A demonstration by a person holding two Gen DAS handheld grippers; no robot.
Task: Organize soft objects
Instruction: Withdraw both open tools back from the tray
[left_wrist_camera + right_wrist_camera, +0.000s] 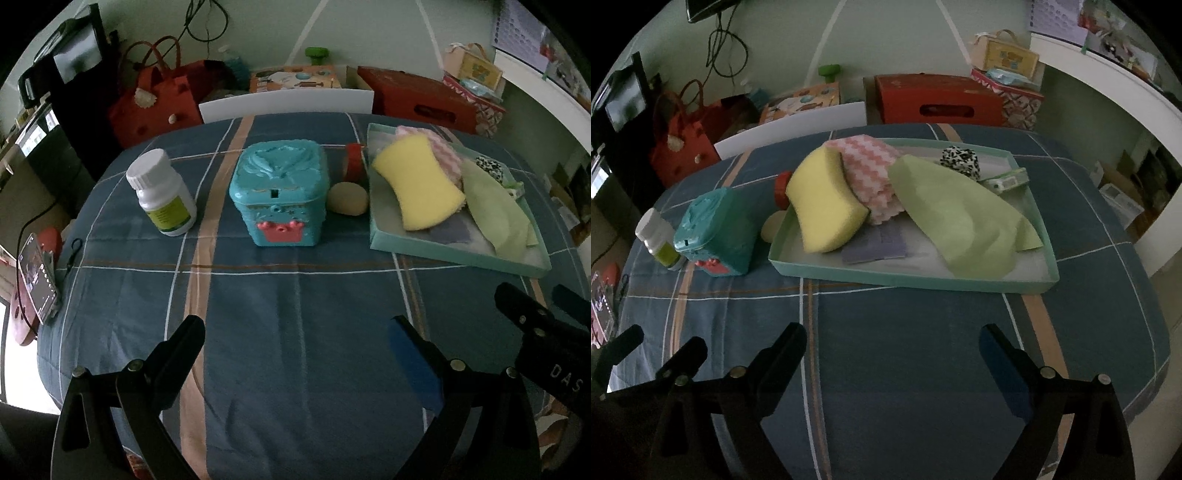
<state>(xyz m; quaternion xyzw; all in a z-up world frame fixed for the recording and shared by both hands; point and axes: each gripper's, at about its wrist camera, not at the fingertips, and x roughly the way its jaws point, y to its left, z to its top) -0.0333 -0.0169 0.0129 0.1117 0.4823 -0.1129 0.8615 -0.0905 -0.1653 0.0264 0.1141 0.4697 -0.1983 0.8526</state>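
A shallow teal tray (436, 248) (886, 277) sits on the right of the table. In it lie a yellow sponge (419, 184) (823, 201), a pink zigzag cloth (875, 173), a light green cloth (491, 210) (956, 218), a black-and-white patterned soft item (960, 159) and a purple piece (875, 245). A beige round soft object (348, 198) lies on the table left of the tray. My left gripper (295, 332) is open and empty above the near table. My right gripper (892, 339) is open and empty in front of the tray.
A teal lidded box (280, 192) and a white pill bottle (162, 192) stand left of the tray. A red roll (354, 160) sits behind the beige object. A phone (37, 280) stands at the table's left edge. Red bags and boxes line the back wall.
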